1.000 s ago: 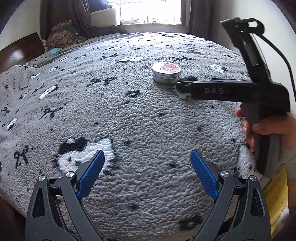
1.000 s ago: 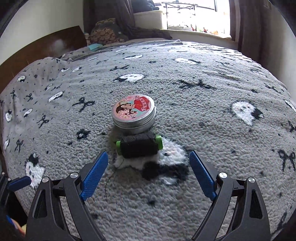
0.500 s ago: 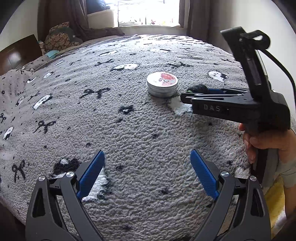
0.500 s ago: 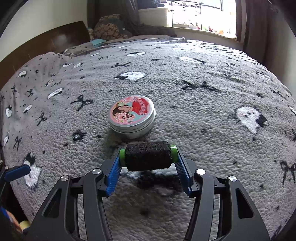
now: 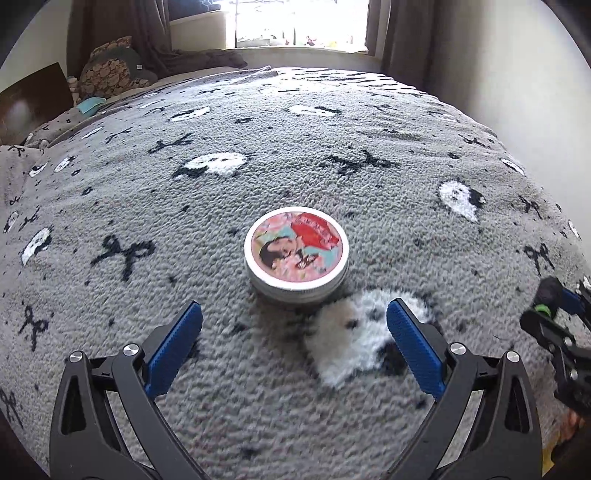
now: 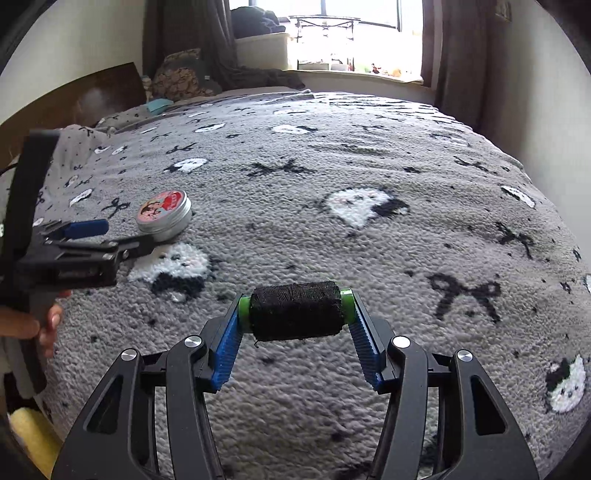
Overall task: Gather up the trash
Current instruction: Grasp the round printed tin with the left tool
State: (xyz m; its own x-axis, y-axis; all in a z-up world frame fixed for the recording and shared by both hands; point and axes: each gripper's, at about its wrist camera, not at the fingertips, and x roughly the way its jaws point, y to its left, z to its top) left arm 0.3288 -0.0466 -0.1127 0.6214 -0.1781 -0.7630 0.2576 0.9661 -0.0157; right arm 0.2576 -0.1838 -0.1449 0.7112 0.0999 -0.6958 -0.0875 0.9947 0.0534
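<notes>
1. The right gripper [image 6: 295, 314] was clenched on a spool of black thread [image 6: 295, 311], its blue pads pressing the spool's green end caps from both sides. The spool lay crosswise between the fingers, held clear above the grey blanket [image 6: 369, 258].

2. In the left wrist view the same spool [image 5: 550, 291] showed only at the 3 o'clock edge, caught in the tip of the right gripper [image 5: 554, 306] — partly cut off by the frame.

3. The left gripper [image 5: 295, 321] stood released, its jaws spread wide and holding nothing. Its blue pads [image 5: 177, 350] flanked a white ghost figure woven into the blanket [image 5: 147, 184].

4. A round metal tin [image 5: 296, 254] with a pink and red picture on its lid sat on the blanket at 12 o'clock from the left gripper, just beyond the fingertips and not touching them.

5. From the right wrist view the tin [image 6: 164, 214] lay at about 10 o'clock, with the left gripper [image 6: 122, 240] reaching in from 9 o'clock, its far finger tip just beside the tin — contact could not be made out.

6. A window [image 6: 351, 33] with dark curtains stood at 12 o'clock beyond the bed.
</notes>
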